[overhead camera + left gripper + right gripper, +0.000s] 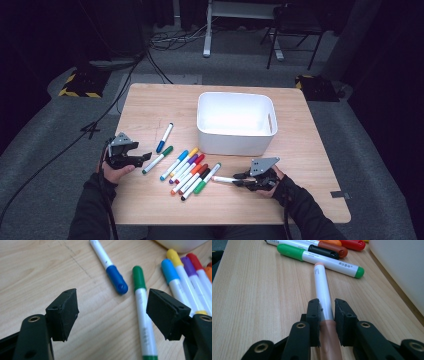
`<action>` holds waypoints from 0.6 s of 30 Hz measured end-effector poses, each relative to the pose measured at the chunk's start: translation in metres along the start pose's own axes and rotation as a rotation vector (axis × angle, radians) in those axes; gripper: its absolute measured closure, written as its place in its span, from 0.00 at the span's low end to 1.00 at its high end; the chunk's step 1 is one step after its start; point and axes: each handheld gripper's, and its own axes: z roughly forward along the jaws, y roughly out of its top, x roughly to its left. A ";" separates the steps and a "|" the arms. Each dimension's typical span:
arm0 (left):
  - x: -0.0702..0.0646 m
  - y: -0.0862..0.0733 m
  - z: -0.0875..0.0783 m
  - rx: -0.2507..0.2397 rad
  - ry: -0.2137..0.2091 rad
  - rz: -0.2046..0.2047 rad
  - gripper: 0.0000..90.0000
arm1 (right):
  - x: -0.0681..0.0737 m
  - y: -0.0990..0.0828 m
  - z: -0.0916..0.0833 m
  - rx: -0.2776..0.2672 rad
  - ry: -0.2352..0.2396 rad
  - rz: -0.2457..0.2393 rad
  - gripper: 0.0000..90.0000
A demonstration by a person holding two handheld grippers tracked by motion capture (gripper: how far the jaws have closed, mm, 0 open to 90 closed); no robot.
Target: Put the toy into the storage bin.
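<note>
1. Near the front right of the worktop [150,100], the right gripper [239,179] lies low over the wood with its jaws closed on a brown-capped marker [323,287]; the pads press its white barrel from both sides just above the cap, and the barrel's far end points toward the heap of markers.
2. That marker [226,179] lies level on the wood in the high view, its tip just short of the green-capped marker [207,178] at the right edge of the heap; the two are near but apart.
3. At the left, the left gripper [146,157] is held in the person's hand with its jaws wide apart and nothing between the pads; no earlier state can be told.
4. Just ahead of those open jaws lies a dark green marker [143,315], running away from the camera; beside it, farther off, a dark blue marker [108,266] lies at a slant.
5. The heap [189,170] holds markers capped light blue, yellow, purple, red, orange and black, side by side and touching.
6. Behind the heap stands a white bin [235,145], upright, with a slot handle in its right wall; its inside looks bare.
</note>
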 end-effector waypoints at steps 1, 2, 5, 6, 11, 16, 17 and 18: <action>0.001 -0.002 -0.001 0.005 -0.009 -0.007 0.29 | 0.000 0.000 0.001 -0.003 -0.002 0.003 0.83; 0.002 -0.005 -0.002 -0.001 -0.015 -0.025 0.29 | 0.001 0.000 0.002 -0.006 -0.002 0.004 0.83; 0.003 -0.010 -0.007 -0.029 -0.001 -0.034 0.32 | 0.002 0.001 0.002 -0.005 -0.003 0.006 0.83; 0.003 -0.011 -0.008 -0.026 -0.002 -0.034 0.32 | 0.002 0.002 0.002 -0.004 -0.004 0.002 0.83; -0.005 -0.018 -0.010 -0.011 0.016 -0.007 0.31 | 0.003 0.002 0.001 -0.008 -0.007 0.002 0.83; -0.015 -0.028 -0.015 0.002 0.015 0.027 0.30 | 0.003 0.003 -0.002 -0.009 -0.016 -0.001 0.83; -0.019 -0.032 -0.016 0.013 0.016 0.031 0.30 | 0.003 0.003 -0.002 -0.015 -0.017 0.002 0.83; -0.022 -0.034 -0.016 0.020 0.010 0.036 0.29 | 0.002 0.003 -0.004 -0.013 -0.023 -0.005 0.83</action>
